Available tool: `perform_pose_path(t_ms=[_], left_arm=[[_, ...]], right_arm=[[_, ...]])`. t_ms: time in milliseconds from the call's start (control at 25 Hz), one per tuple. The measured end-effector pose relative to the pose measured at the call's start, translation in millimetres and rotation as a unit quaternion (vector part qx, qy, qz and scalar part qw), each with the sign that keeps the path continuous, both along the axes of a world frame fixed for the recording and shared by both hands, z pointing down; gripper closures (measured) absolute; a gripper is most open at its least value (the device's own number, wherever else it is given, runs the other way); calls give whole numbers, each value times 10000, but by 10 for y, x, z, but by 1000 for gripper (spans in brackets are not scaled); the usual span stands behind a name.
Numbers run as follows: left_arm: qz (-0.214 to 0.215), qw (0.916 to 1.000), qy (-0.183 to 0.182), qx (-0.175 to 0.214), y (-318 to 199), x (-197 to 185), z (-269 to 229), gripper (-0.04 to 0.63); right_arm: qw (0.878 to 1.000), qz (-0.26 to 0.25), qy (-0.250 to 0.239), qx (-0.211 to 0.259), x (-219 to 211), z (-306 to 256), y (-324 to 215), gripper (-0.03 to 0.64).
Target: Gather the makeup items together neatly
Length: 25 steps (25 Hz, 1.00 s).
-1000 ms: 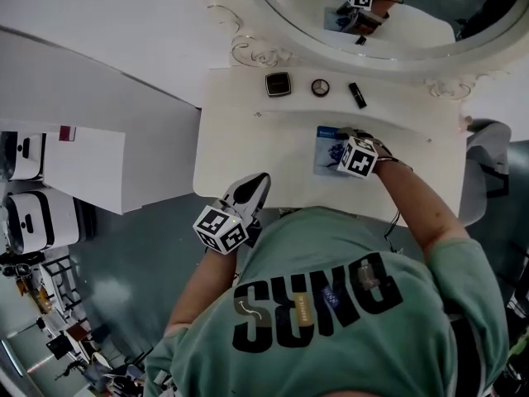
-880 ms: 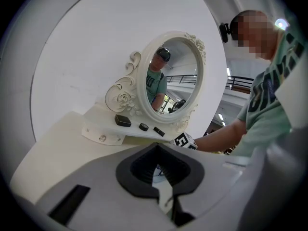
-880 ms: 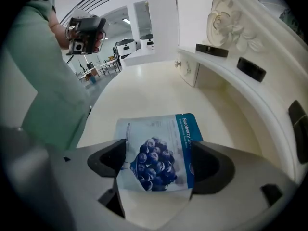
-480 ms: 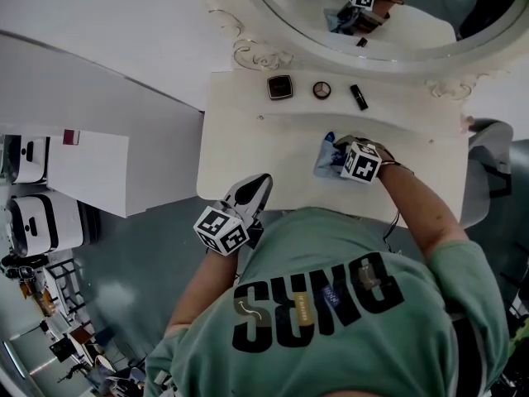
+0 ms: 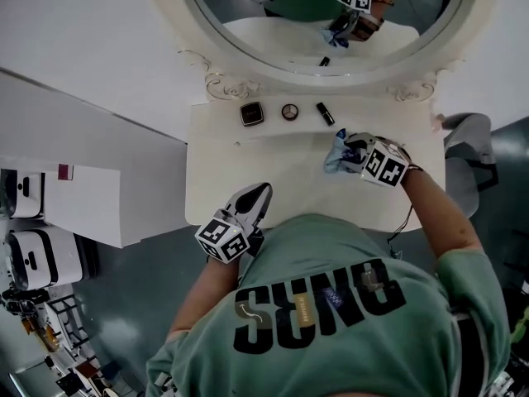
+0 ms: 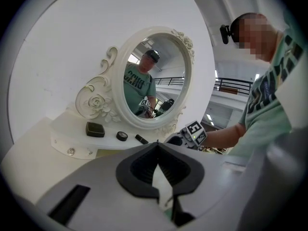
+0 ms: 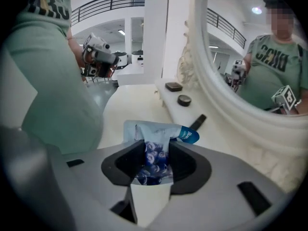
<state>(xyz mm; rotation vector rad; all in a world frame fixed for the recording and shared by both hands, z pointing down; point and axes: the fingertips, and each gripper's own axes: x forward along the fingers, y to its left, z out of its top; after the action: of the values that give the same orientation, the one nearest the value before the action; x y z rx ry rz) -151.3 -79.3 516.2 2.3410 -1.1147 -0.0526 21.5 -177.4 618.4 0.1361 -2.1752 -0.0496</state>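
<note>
**Sachet pulled up off the tabletop into the right jaws**

Flat on the dressing table (image 5: 215, 188) a second ago, the sachet (image 5: 339, 151) is now bunched and raised at its near end, and the right gripper (image 5: 354, 150) has closed in on it from wide open.

In the right gripper view the sachet (image 7: 154, 134) stands between the two dark pads (image 7: 122, 165), pinched at its middle. Its free end pokes out past the fingertips toward 12 o'clock. The jaws are closing, now at a narrow gap with both pads against the packet.

The sachet is a soft, pale blue packet printed with dark blue berries. A rounded blue tab with white print shows at its 2 o'clock corner, and it is creased where it is squeezed.

In the head view it sits at 9 o'clock of the right gripper's marker cube (image 5: 385, 165), over the right half of the table. On the raised shelf (image 5: 372, 114) below the mirror (image 5: 331, 79), at 11 o'clock of the sachet and apart from it, stand a dark square compact (image 5: 252, 113), a round pot (image 5: 289, 111) and a black lipstick (image 5: 325, 113) in a row.

The left gripper (image 5: 263, 190) hangs at the table's near edge, at 7 o'clock of the sachet. Its jaws are together with nothing between them.
</note>
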Motion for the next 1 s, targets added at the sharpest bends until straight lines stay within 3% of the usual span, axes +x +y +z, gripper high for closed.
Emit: perform_pose_path(t_ms=[200,480,600,840,920,1000], left_arm=[[158,9998,40,105,-174,253,-100,586],[-13,9999,-2,101,-271,287,-152,586],[-158,9999,12,49,-275,219,-126,586],[-142,9999,-25,63,-268,187,-139,586],[-93,9998,-53,150,-303,183,-193,586],[-55,9995,-87,286,-362,168,-283,586]], right_arm=[[9976,210,458,485,515,-320,-684,460],[9856,-376,1473,736,731,54,-1122,392],[9811,-483,1660,870,757,169,-1212,373],[9838,-219,1467,1005,728,52,-1218,359],[9877,-48,1063,1146,649,-203,-1162,359],[9923,280,328,1165,553,-571,-1058,360]])
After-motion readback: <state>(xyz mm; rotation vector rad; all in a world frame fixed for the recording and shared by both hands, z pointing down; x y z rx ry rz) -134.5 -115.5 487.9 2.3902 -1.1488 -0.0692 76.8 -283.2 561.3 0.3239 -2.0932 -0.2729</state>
